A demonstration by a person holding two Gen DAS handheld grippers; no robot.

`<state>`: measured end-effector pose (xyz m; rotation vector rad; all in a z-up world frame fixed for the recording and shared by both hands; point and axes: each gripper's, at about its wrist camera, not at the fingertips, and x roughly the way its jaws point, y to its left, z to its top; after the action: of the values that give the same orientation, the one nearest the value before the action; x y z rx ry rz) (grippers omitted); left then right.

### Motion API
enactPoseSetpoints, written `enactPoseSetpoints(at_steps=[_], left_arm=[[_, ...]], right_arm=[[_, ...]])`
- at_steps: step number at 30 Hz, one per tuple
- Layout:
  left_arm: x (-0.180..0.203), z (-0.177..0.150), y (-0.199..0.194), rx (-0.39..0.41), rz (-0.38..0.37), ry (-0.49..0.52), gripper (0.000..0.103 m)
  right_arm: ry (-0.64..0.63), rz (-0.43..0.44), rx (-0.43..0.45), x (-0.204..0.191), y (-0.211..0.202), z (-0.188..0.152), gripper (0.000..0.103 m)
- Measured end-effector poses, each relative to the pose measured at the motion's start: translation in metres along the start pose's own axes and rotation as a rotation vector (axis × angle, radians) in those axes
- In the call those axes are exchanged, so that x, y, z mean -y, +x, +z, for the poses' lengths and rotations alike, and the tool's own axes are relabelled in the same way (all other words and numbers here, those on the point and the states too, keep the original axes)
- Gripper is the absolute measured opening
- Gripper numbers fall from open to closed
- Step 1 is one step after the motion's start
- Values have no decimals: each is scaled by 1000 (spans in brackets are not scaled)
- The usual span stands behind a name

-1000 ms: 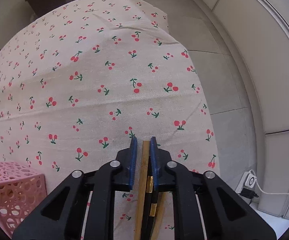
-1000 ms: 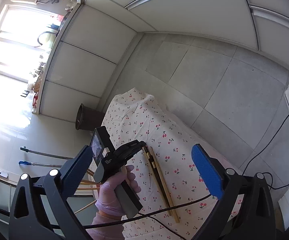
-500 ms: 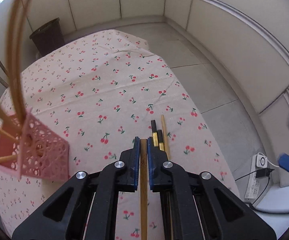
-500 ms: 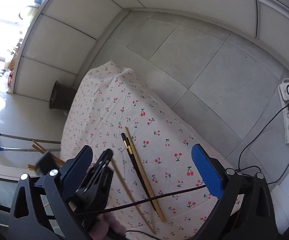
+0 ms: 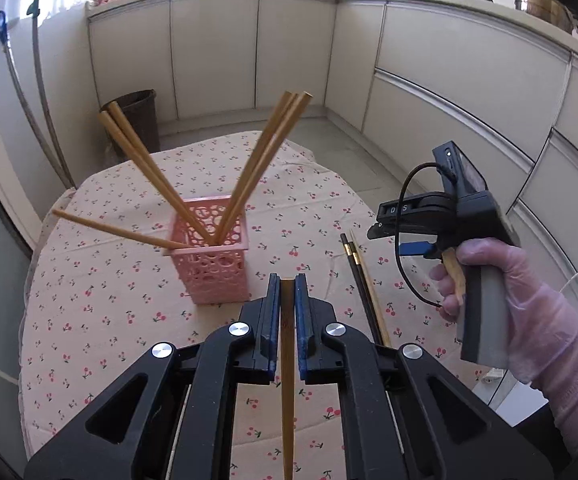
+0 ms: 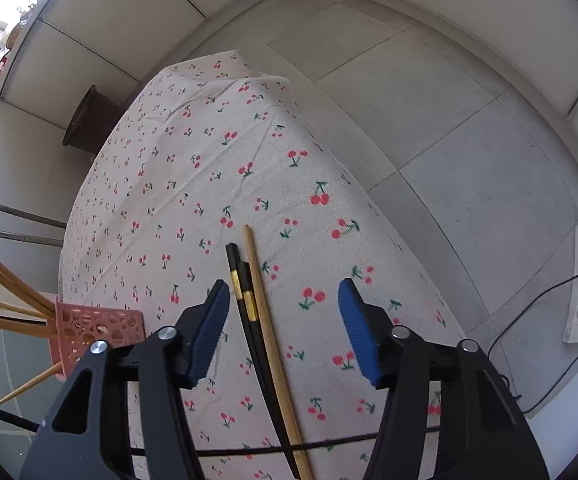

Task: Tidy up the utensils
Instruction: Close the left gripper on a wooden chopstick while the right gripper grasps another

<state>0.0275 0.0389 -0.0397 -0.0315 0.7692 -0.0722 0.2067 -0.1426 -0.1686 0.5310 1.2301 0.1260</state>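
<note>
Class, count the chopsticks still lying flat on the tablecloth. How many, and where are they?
3: two black chopsticks and one wooden chopstick lie side by side between the right gripper and its closing jaws. Their near ends run out of view.

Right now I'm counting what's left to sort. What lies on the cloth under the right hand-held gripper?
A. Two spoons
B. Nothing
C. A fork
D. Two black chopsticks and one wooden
D: two black chopsticks lie beside one wooden chopstick on the cherry-print cloth.
</note>
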Motion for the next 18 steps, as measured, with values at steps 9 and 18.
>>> enactPoseSetpoints(at_steps=[9,18], left_arm=[[-21,-9,-35,57,-24,-57,7],[-31,-10,-41,72,-1,-90,7]], right_arm=[[-25,-18,-8,-12,25,10,29],[-181,-168,48,-39,31,1,27]])
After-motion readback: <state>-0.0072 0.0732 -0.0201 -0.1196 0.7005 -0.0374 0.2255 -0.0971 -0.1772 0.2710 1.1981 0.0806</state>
